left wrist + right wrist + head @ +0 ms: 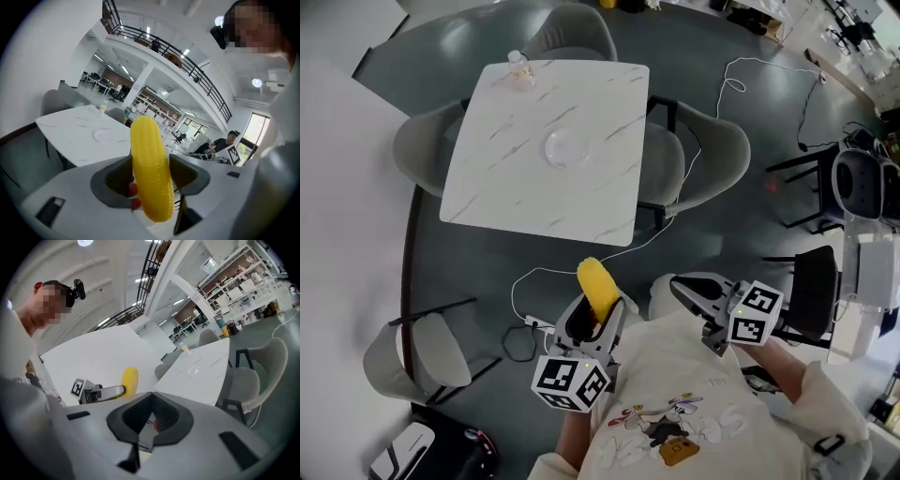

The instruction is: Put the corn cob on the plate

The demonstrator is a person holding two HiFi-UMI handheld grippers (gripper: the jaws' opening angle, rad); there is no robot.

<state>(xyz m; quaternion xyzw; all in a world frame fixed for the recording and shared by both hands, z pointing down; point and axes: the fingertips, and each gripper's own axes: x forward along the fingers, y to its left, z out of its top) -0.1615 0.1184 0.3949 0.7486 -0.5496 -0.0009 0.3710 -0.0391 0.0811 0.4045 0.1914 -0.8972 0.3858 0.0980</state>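
Note:
A yellow corn cob [597, 288] stands upright between the jaws of my left gripper [598, 309], which is shut on it, held low near the person's body, well short of the table. In the left gripper view the corn cob [150, 171] fills the centre, and my left gripper [151, 176] clamps its sides. A clear glass plate [566, 147] lies in the middle of the white marble table [506, 187]; the plate [101, 136] looks small and far. My right gripper [686, 295] is shut with nothing in it, jaws meeting at the tips [151, 401]. The corn cob [129, 380] shows to its left.
A small plastic cup [519, 69] stands at the table's far left corner. Grey chairs [712, 155] surround the table, with another chair [412, 361] at lower left. A white cable [675, 211] trails over the dark floor. Black chairs and equipment [853, 187] stand at the right.

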